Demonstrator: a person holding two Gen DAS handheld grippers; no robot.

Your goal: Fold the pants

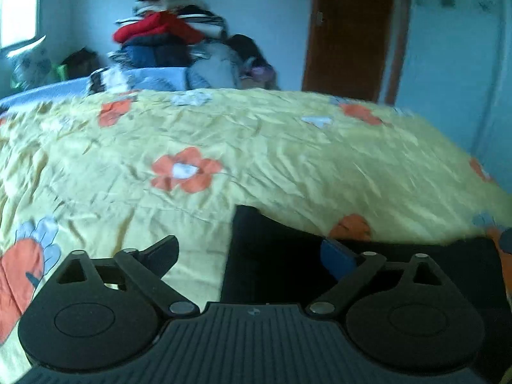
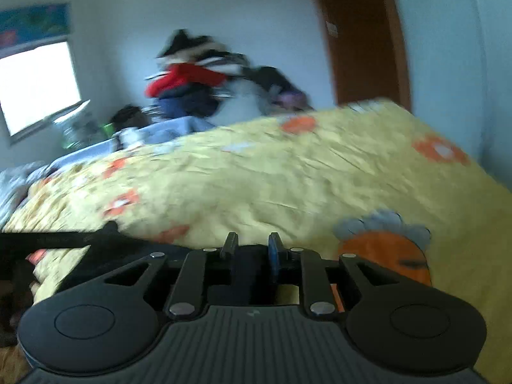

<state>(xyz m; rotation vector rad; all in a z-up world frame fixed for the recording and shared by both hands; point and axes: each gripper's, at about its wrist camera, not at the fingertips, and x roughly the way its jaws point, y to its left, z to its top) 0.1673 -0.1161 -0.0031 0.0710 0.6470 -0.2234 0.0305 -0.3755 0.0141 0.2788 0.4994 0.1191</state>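
The black pants (image 1: 281, 256) lie on the yellow flowered bedspread (image 1: 256, 160), low in the left wrist view. My left gripper (image 1: 252, 252) is open wide, its fingers spread over the pants' left edge; the right finger with a blue pad (image 1: 339, 256) is above the fabric. In the right wrist view the pants (image 2: 64, 243) stretch as a dark band to the left. My right gripper (image 2: 252, 249) is nearly closed with black fabric between its fingers.
A tall pile of clothes (image 1: 163, 32) with a red garment stands at the bed's far end. A brown door (image 1: 348, 32) is at the back right, a bright window (image 2: 35, 86) at the left. The bed edge falls off at the right.
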